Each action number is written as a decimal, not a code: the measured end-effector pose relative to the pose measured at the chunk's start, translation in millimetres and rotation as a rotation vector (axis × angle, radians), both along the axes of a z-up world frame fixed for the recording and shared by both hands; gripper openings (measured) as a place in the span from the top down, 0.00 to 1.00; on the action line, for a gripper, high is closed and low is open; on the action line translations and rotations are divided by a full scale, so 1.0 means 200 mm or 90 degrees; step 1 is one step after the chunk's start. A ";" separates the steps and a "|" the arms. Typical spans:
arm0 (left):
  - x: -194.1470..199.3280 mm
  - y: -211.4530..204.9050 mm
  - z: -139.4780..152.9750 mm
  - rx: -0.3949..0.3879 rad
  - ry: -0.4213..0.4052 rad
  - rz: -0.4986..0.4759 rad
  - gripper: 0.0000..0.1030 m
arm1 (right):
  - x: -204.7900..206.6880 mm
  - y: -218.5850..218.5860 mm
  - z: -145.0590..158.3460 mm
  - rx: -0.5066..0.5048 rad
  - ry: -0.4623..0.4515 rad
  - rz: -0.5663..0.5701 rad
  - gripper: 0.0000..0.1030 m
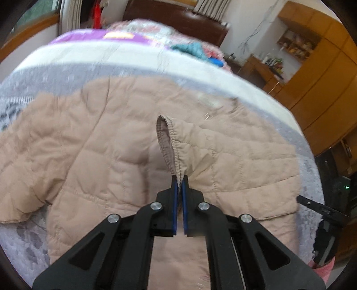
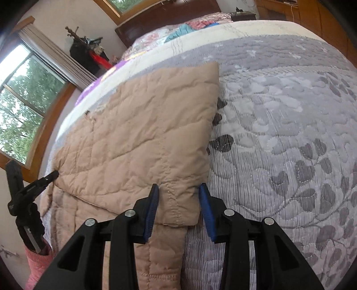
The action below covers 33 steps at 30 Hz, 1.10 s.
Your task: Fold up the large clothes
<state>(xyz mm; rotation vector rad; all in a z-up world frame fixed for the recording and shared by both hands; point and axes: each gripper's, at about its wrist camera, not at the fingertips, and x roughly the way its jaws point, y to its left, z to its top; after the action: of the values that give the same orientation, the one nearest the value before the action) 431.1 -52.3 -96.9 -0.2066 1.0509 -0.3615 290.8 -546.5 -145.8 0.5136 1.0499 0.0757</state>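
A beige quilted jacket (image 1: 111, 145) lies spread on the bed. In the left wrist view my left gripper (image 1: 180, 181) is shut on the elastic cuff (image 1: 166, 142) of one sleeve, which stands up in a loop over the jacket's body. In the right wrist view the jacket (image 2: 145, 133) is folded over, and my right gripper (image 2: 178, 196) holds a thick hem corner (image 2: 178, 205) that fills the gap between its blue pads. The left gripper (image 2: 53, 174) shows at the jacket's left edge. The right gripper (image 1: 312, 204) shows at the jacket's right edge in the left wrist view.
The bed carries a grey leaf-patterned quilt (image 2: 290, 133) with a white band beyond it. Loose clothes (image 1: 194, 50) lie near the dark headboard (image 1: 178, 20). A wooden wardrobe (image 1: 323, 89) stands on one side of the bed, a window (image 2: 22, 100) on the other. A pink sleeve (image 2: 36, 263) shows.
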 end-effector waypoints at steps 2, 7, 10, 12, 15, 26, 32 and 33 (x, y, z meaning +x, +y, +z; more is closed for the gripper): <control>0.05 0.02 -0.11 0.000 0.028 0.003 0.98 | 0.01 0.01 -0.02 -0.001 0.013 -0.002 0.62; 0.07 0.01 -0.18 0.004 0.020 -0.010 0.96 | 0.03 0.07 -0.06 -0.025 0.019 -0.003 0.62; 0.08 0.01 -0.19 0.006 0.022 -0.010 0.93 | 0.04 0.12 -0.05 -0.062 0.024 -0.002 0.62; 0.09 0.01 -0.19 0.001 0.031 -0.006 0.92 | 0.04 0.13 -0.04 -0.073 0.027 -0.002 0.62; 0.06 0.07 -0.09 0.016 0.010 0.036 0.86 | 0.01 0.16 0.06 -0.104 0.010 -0.018 0.62; -0.12 -0.25 0.05 0.043 -0.052 -0.039 0.87 | 0.04 0.44 0.14 -0.105 -0.023 0.062 0.62; -0.06 -0.29 -0.19 0.057 0.001 -0.060 0.87 | 0.12 0.50 0.01 -0.107 0.010 0.066 0.63; -0.06 -0.28 -0.20 0.049 0.003 -0.063 0.87 | 0.12 0.49 0.00 -0.103 0.011 0.064 0.63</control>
<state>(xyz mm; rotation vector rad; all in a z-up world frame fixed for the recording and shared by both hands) 419.3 -108.1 -137.2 -0.0866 1.0795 -0.4091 315.0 -447.9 -146.2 0.3149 1.0885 0.0740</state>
